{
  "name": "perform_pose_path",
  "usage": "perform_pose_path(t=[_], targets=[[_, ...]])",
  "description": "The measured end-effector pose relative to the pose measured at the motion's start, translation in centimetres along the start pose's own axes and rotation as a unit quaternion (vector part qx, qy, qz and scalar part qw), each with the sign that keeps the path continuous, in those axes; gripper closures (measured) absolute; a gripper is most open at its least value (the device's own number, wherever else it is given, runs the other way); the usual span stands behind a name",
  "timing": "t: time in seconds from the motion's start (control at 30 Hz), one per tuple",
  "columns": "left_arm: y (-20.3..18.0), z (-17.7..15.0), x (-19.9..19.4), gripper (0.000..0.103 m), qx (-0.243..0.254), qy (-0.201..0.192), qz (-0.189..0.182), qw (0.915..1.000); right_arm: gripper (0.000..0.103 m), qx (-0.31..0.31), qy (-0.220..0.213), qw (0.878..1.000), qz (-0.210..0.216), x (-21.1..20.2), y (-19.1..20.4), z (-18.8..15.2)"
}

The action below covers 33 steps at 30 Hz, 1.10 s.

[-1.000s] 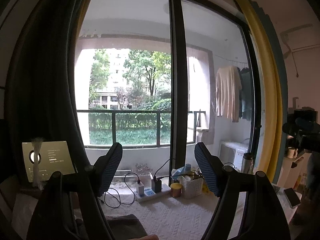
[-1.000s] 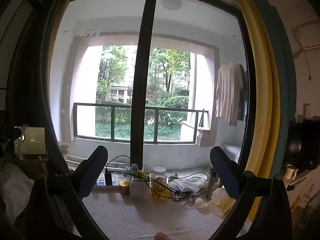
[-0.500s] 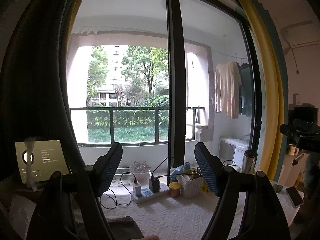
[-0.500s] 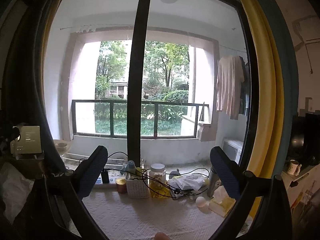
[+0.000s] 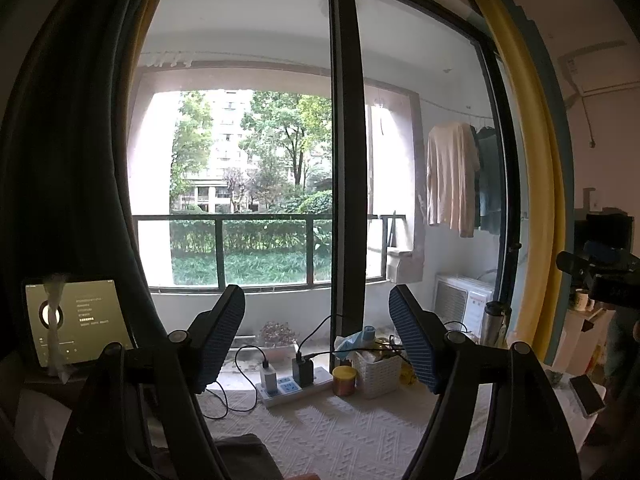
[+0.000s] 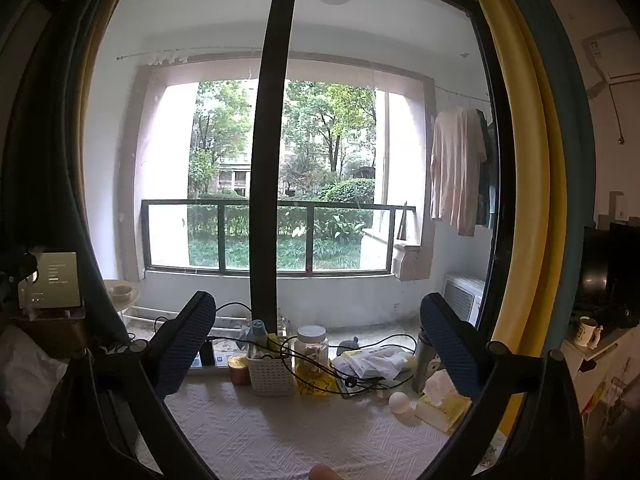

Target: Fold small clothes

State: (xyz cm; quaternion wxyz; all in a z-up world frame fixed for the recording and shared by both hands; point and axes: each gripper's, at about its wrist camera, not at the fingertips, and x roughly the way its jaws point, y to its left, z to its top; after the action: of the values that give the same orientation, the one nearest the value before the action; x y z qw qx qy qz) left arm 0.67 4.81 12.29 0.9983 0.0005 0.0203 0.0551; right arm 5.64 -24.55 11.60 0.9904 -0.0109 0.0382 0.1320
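Both grippers are raised and look out over the table toward the window. My left gripper (image 5: 318,334) is open and empty, its blue-padded fingers wide apart. My right gripper (image 6: 318,342) is open and empty too. A dark grey piece of cloth (image 5: 244,458) lies on the white textured tablecloth (image 5: 352,436) at the bottom edge of the left wrist view, below the left finger. No garment shows in the right wrist view, only the tablecloth (image 6: 288,432).
Along the table's far edge stand a power strip with chargers (image 5: 288,384), a gold tin (image 5: 344,380), a white basket (image 6: 270,372), a jar (image 6: 311,350), a tissue box (image 6: 440,400) and a steel flask (image 5: 494,322). A tablet (image 5: 76,320) stands at left. A phone (image 5: 586,394) lies at right.
Both grippers have tilted slightly upward, so the window fills more of each view and the table sits lower. The jaws have stayed open.
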Motion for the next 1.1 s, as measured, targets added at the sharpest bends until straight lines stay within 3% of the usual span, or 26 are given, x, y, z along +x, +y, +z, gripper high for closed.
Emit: perform_pose_path(t=[1.1], targets=[[-0.42, -0.12, -0.35, 0.025, 0.0, -0.007, -0.007, 1.0, 0.002, 0.0, 0.001, 1.0, -0.001, -0.3, 0.32, 0.05]])
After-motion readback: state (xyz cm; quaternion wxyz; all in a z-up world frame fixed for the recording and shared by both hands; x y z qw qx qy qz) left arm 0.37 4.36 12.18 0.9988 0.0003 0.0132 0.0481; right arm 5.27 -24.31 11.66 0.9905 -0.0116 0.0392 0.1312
